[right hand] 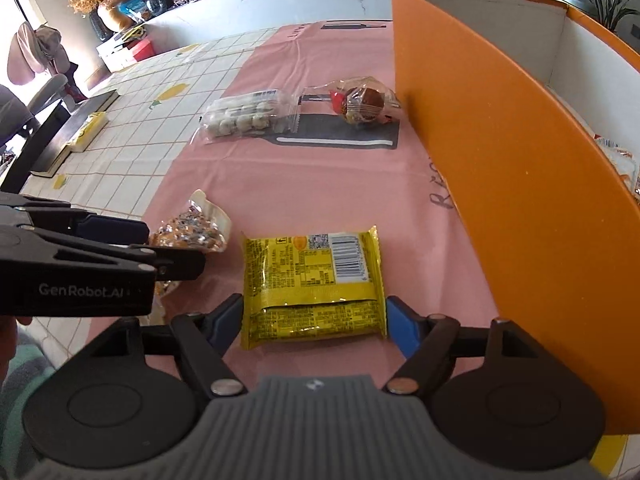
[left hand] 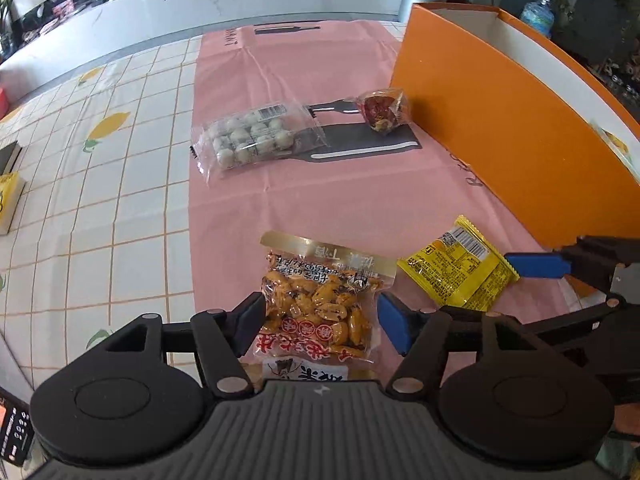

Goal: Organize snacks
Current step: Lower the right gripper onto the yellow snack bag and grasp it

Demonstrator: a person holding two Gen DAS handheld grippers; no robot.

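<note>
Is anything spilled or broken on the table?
Nothing looks spilled or torn. The orange peanut bag, yellow foil packet, clear tray of pale round candies and small red-brown wrapped snack all appear sealed on the pink mat.

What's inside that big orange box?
The orange box shows white inner walls and, at its right edge, a bit of crinkly snack wrapper. Its near wall hides the floor and anything else inside.

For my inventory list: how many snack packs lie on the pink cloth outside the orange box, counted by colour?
Yellow packet: 1
Orange peanut bag: 1
Clear pack of white balls: 1
Clear wrap with a brown-red snack: 1
Total: 4
</note>
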